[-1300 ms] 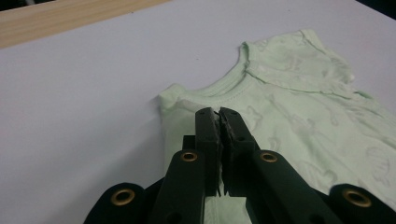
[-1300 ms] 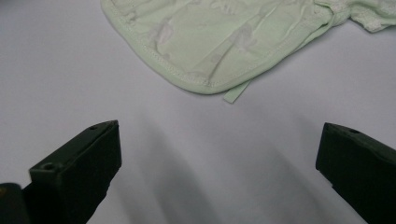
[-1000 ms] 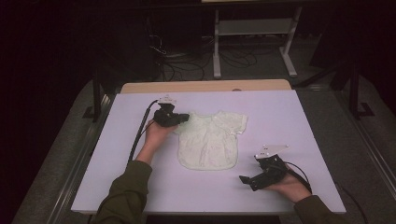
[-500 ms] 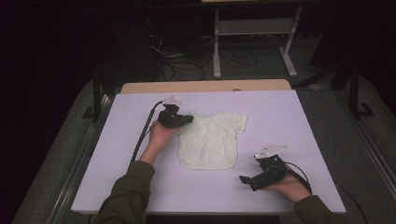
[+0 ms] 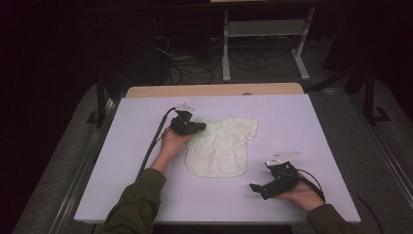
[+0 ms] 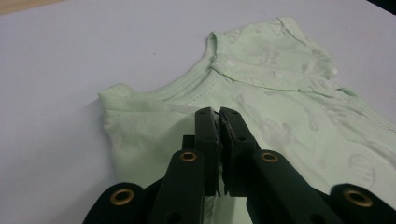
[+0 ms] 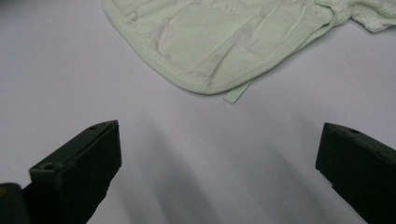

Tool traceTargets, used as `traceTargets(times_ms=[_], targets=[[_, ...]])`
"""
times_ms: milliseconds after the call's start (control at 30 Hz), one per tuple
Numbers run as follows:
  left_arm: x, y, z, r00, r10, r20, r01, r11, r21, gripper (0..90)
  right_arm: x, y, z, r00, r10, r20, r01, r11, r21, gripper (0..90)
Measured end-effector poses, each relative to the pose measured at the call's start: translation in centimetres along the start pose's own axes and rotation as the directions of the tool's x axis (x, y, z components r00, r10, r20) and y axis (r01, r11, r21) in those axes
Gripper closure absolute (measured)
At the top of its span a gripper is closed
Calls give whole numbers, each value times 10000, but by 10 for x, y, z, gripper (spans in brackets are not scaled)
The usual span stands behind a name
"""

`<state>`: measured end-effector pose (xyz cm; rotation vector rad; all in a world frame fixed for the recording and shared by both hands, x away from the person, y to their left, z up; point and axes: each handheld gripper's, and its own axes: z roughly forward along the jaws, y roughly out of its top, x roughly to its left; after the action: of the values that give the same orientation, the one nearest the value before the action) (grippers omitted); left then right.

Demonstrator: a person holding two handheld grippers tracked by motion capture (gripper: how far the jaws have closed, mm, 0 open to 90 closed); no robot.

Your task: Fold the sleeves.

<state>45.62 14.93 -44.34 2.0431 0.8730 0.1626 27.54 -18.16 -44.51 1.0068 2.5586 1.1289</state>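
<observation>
Left gripper view had left claw (image 6: 219, 114) pinched on shirt (image 6: 261, 107) shoulder fabric; right gripper view had right claw (image 7: 219, 154) wide, empty; lavender table (image 5: 311, 117), dark room.

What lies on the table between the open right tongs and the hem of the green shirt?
Nothing: the right gripper view shows bare white table between the right tongs and the green shirt.

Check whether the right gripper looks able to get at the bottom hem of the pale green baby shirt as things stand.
Probably yes: the right gripper stands open, aimed at the hem of the pale green baby shirt, with bare white table between them.
</observation>
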Motion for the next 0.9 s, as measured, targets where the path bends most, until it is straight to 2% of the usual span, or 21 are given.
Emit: traceTargets(times_ms=[500, 900], targets=[[-3, -4, 13, 9999, -79, 62, 77, 9997, 216, 819, 0, 0, 0, 10000, -4, 7, 4, 10000, -10, 0], [-7, -4, 15, 9999, 48, 138, -51, 9998, 187, 686, 1, 0, 0, 10000, -34, -16, 34, 10000, 19, 0]])
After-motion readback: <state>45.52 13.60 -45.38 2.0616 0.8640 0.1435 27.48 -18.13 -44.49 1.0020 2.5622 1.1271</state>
